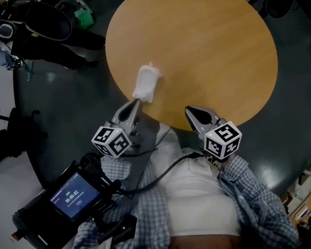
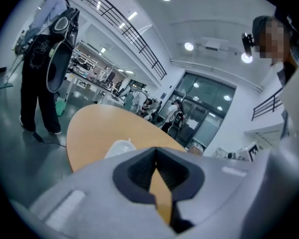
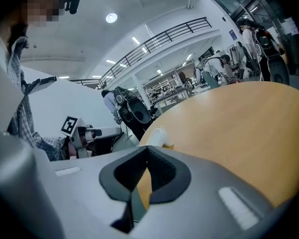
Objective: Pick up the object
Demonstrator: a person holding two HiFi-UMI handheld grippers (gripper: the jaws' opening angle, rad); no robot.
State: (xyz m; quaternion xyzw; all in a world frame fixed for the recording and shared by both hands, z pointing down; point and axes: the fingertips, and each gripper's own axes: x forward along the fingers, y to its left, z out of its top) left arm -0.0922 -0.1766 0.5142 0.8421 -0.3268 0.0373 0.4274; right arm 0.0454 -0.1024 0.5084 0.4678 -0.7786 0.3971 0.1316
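A small white pouch-like object [image 1: 145,83] lies near the front-left edge of the round wooden table [image 1: 207,51]. My left gripper [image 1: 135,105] hovers just short of its near end, jaws shut and empty. My right gripper [image 1: 189,111] is at the table's front edge, to the right of the object and apart from it, also shut and empty. In the left gripper view the object [image 2: 118,148] peeks over the closed jaws [image 2: 156,151]. The right gripper view shows the object [image 3: 160,135] beyond its closed jaws [image 3: 147,150], with the left gripper [image 3: 84,135] off to the left.
A device with a lit screen [image 1: 72,196] hangs at the person's left side, cabled to the grippers. Dark equipment and a green item [image 1: 84,17] sit on the floor left of the table. A person in dark clothes [image 2: 41,63] stands beyond the table's far side.
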